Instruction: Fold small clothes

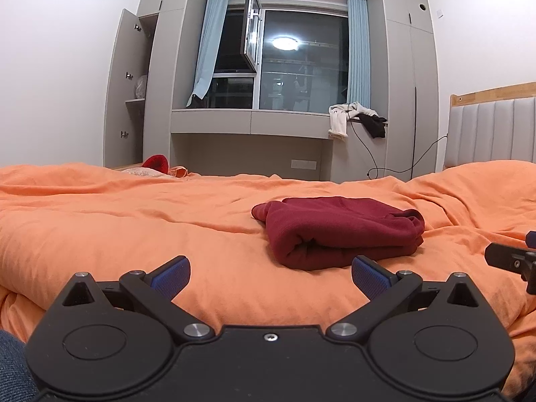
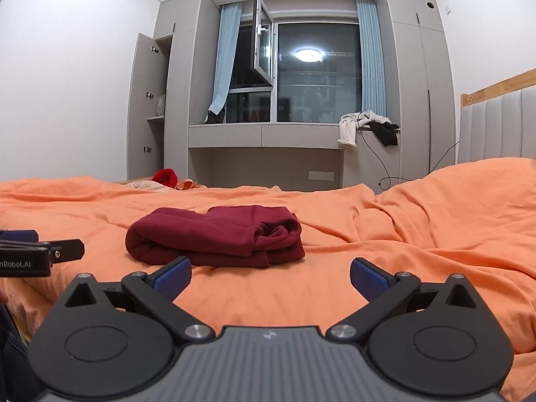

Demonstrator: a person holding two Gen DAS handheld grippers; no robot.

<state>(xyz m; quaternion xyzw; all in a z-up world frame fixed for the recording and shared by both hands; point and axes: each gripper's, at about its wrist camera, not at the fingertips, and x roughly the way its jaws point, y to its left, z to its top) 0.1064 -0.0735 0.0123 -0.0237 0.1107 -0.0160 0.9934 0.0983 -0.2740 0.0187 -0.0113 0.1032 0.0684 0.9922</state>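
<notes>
A dark red garment (image 1: 338,231) lies folded in a thick bundle on the orange bedspread (image 1: 134,221). It also shows in the right wrist view (image 2: 214,234). My left gripper (image 1: 269,273) is open and empty, low over the bed, just short of the bundle's near edge. My right gripper (image 2: 270,273) is open and empty, a little in front of and to the right of the bundle. Each gripper's tip shows at the edge of the other's view: the right one (image 1: 509,258), the left one (image 2: 40,251).
More small clothes, a red piece (image 1: 155,164) among them, lie at the bed's far left edge. A padded headboard (image 1: 489,130) stands at the right. A window desk with draped clothes (image 1: 355,117) and an open wardrobe (image 1: 130,90) line the far wall.
</notes>
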